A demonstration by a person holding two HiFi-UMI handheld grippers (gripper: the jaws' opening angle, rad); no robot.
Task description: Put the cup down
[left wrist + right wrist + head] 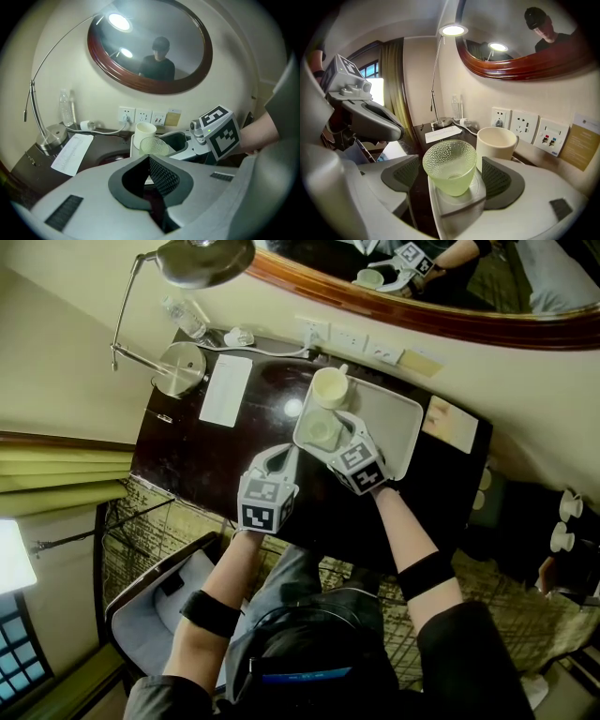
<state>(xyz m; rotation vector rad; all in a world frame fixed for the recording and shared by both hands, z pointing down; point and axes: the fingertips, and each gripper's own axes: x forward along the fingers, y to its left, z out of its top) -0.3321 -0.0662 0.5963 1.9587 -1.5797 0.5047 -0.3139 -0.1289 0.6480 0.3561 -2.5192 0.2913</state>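
Note:
A pale green dimpled glass cup [450, 165] stands upright on the near corner of a white tray [440, 213]. My right gripper [449, 180] is open, one jaw on either side of the cup; a gap shows at the left pad, and the right pad [499, 177] sits close beside it. In the head view the cup [322, 432] is at the tray's [401, 418] left end, with my right gripper [330, 441] around it. My left gripper [284, 456] is shut and empty, just left of the tray; its own view looks at the cup [154, 146] from close by.
A white mug [329, 387] stands on the tray just beyond the cup. On the dark desk [206, 460] lie a paper sheet [227, 390], a lamp base [180, 367] and a water bottle [184, 317]. Wall sockets [349, 338] and a mirror are behind. A chair [155, 610] is at lower left.

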